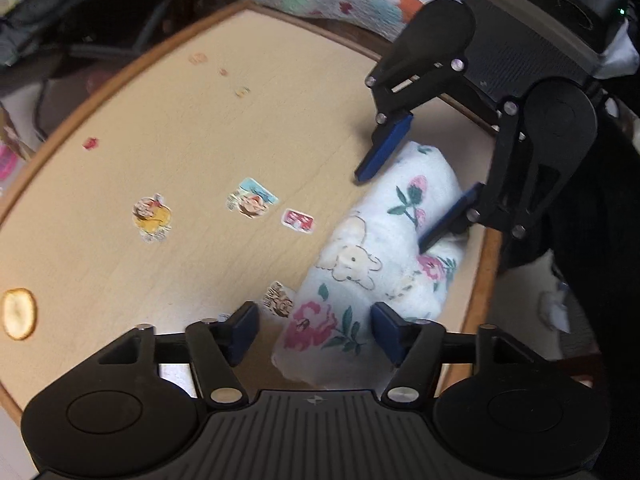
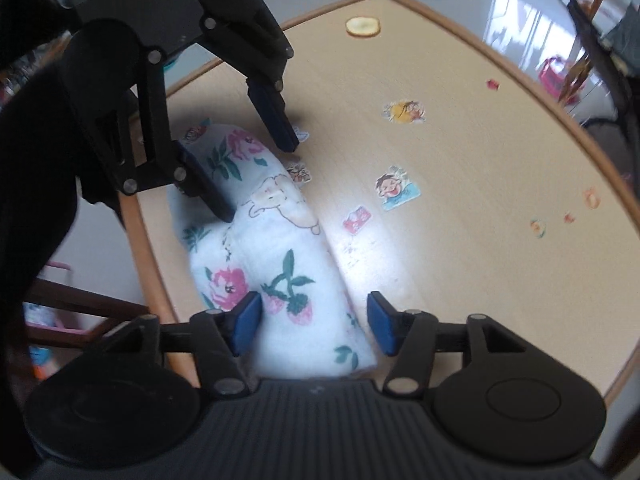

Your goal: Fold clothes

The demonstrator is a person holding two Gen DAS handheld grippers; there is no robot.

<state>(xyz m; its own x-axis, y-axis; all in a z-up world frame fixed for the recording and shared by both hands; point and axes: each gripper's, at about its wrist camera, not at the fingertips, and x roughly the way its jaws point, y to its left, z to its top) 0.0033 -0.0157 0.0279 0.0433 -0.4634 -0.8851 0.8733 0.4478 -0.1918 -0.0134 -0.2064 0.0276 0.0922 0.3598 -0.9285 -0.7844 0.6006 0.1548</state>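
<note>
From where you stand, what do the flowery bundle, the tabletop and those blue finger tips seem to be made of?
The flowery bundle looks like soft, fuzzy cloth, perhaps fleece or towelling: matte, plump, with rounded folds. The tabletop looks like pale wood-grain laminate, smooth and slightly glossy where light glares, with a darker wooden-looking rim. The blue pads look like matte rubber or plastic; I cannot tell which.

folded floral cloth (image 1: 368,264): 1 | tongs: 2 | table (image 1: 168,128): 1 | round yellow slice (image 2: 363,26): 1
</note>
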